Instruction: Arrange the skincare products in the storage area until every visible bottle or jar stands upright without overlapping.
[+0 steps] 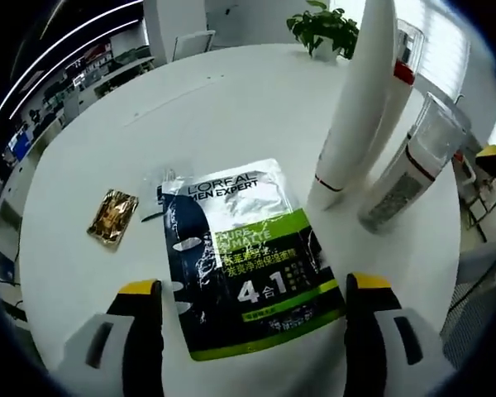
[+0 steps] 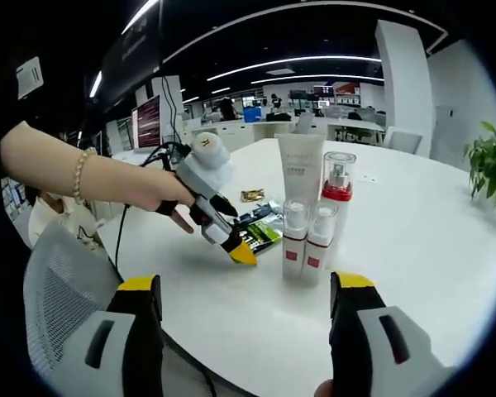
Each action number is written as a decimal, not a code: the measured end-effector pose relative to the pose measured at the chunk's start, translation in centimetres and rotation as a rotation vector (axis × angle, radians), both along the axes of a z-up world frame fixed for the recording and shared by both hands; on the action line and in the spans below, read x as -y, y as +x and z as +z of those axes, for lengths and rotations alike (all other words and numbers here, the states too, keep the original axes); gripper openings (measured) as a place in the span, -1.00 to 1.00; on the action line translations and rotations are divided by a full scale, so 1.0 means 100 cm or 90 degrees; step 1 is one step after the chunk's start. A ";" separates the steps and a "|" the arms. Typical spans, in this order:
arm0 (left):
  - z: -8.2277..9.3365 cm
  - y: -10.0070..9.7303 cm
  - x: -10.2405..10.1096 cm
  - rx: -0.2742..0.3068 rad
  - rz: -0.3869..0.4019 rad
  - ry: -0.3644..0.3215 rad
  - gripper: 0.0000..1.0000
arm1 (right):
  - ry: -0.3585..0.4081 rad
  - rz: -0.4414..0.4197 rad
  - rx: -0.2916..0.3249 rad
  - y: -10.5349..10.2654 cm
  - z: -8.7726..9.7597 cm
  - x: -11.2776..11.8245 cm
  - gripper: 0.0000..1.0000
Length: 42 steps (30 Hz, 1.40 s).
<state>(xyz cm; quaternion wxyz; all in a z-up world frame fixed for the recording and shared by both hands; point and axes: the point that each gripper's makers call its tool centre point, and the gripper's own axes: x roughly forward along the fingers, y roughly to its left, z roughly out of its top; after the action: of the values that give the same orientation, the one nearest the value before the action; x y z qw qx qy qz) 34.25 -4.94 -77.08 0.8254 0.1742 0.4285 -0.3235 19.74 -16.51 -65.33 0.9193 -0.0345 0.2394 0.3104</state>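
Observation:
A dark and green face-mask sachet (image 1: 248,256) lies flat on the white round table (image 1: 190,107), just ahead of my open left gripper (image 1: 255,285). A small gold sachet (image 1: 113,217) lies to its left. A white tube (image 1: 355,107) stands upright beside clear-capped bottles (image 1: 413,161). In the right gripper view the tube (image 2: 300,169), a red-collared pump bottle (image 2: 337,186) and two small bottles (image 2: 295,240) stand upright together. The left gripper (image 2: 242,252), held by a hand, points down at the mask sachet (image 2: 260,231). My right gripper (image 2: 246,285) is open, back from the table's edge.
A potted plant (image 1: 322,25) stands at the far side of the table; it also appears at the right as the plant (image 2: 492,165). A grey mesh chair (image 2: 58,298) sits by the near table edge. Office desks and screens fill the background.

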 end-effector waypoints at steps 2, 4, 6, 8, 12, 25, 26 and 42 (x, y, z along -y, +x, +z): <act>0.003 0.000 0.002 0.005 -0.007 -0.006 0.53 | -0.002 -0.002 0.001 0.000 0.000 0.001 0.66; 0.004 0.001 0.004 0.006 -0.007 -0.008 0.45 | -0.001 -0.005 0.002 0.001 0.000 0.001 0.66; 0.006 -0.001 0.006 0.011 -0.012 -0.008 0.45 | -0.002 -0.007 0.001 0.001 0.000 0.002 0.65; 0.006 -0.001 0.006 0.017 -0.013 -0.009 0.40 | -0.003 -0.007 0.002 0.001 0.000 0.002 0.65; 0.006 0.001 0.006 0.022 -0.011 -0.008 0.30 | -0.005 -0.008 0.003 0.001 0.000 0.002 0.65; 0.009 -0.007 0.011 0.035 -0.003 -0.019 -0.13 | -0.008 -0.006 0.002 0.001 0.000 0.002 0.64; 0.009 -0.007 0.011 0.034 0.004 -0.023 -0.20 | -0.008 -0.005 0.002 0.001 0.000 0.002 0.64; 0.011 -0.028 -0.019 0.004 0.095 -0.111 -0.84 | -0.004 0.004 0.001 0.001 -0.001 -0.001 0.61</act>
<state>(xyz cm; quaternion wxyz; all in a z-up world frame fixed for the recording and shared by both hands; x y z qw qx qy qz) 31.45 -3.03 -76.00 0.8607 0.0703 0.4080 -0.2963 19.87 -16.40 -65.46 0.9184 -0.0383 0.2393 0.3128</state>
